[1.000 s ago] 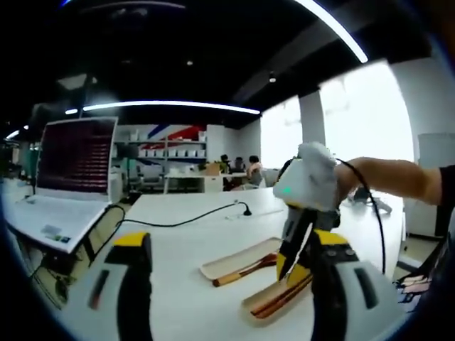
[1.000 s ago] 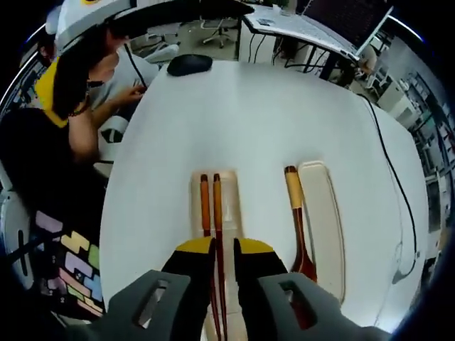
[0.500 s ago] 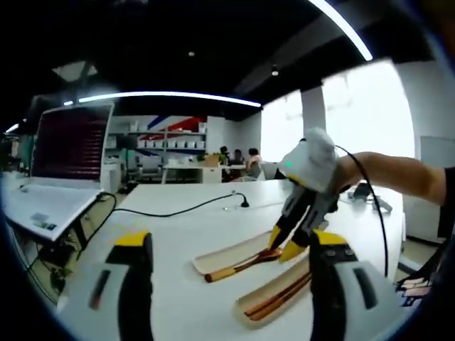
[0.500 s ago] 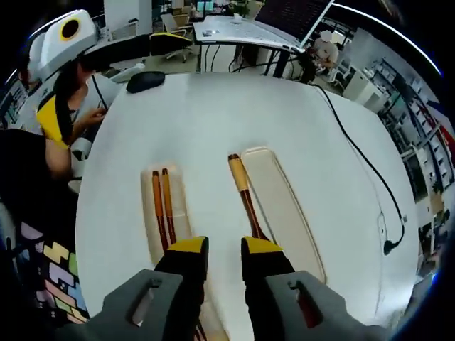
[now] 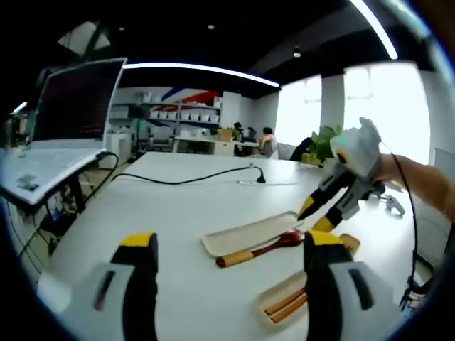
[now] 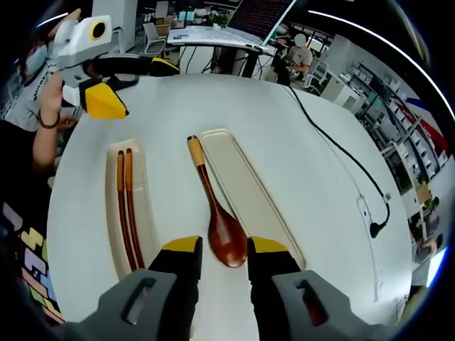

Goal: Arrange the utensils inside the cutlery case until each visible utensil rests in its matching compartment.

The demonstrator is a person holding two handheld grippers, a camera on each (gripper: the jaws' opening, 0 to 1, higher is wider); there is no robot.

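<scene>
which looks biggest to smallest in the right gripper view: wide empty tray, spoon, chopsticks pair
1. wide empty tray, largest.
2. spoon and chopsticks pair: similar length, so unsure; the spoon's bowl is broader, but it lies nearer the camera.

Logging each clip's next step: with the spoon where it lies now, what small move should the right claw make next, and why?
Probably lower the right claw and close on the spoon. Its jaws are open and the spoon's bowl lies between them on the table, beside the wide tray rather than in it. The chopsticks already rest in the narrow tray, so the spoon seems to be what is left.
</scene>
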